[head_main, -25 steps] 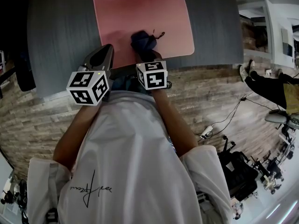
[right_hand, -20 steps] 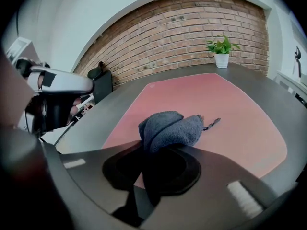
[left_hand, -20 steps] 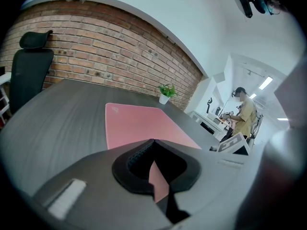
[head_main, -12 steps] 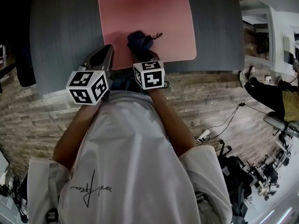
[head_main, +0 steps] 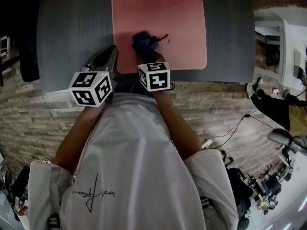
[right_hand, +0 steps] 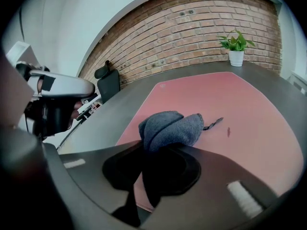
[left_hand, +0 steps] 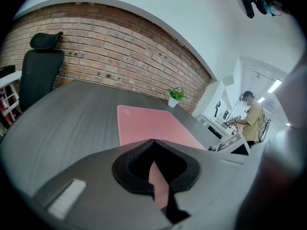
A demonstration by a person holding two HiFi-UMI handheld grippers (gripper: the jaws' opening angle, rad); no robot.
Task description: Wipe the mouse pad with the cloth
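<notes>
We read the right gripper view first, since it shows what the head view hides; the right gripper (right_hand: 146,150) pinches one bunched blue cloth (right_hand: 170,127) between its jaws; the cloth lies on the near part of the pink mouse pad (right_hand: 249,109); a dark thread-like mark (right_hand: 213,123) lies on the pad just right of the cloth.

The left gripper view shows the left gripper (left_hand: 152,142) with its jaws pressed together at the tips and nothing between them; only the head view places it, over the grey table (head_main: 72,28), just beside the pad's near left corner.

The pad lies flat on the table; a brick wall (right_hand: 201,23) runs behind the far edge; a potted plant (right_hand: 235,47) stands near the table's far edge; a black chair (left_hand: 41,71) stands at the far left; a person (left_hand: 252,121) stands at the far right; only the head view shows the wood-plank floor (head_main: 216,99).

We count two grippers, one cloth, one pad, one plant, one chair.
</notes>
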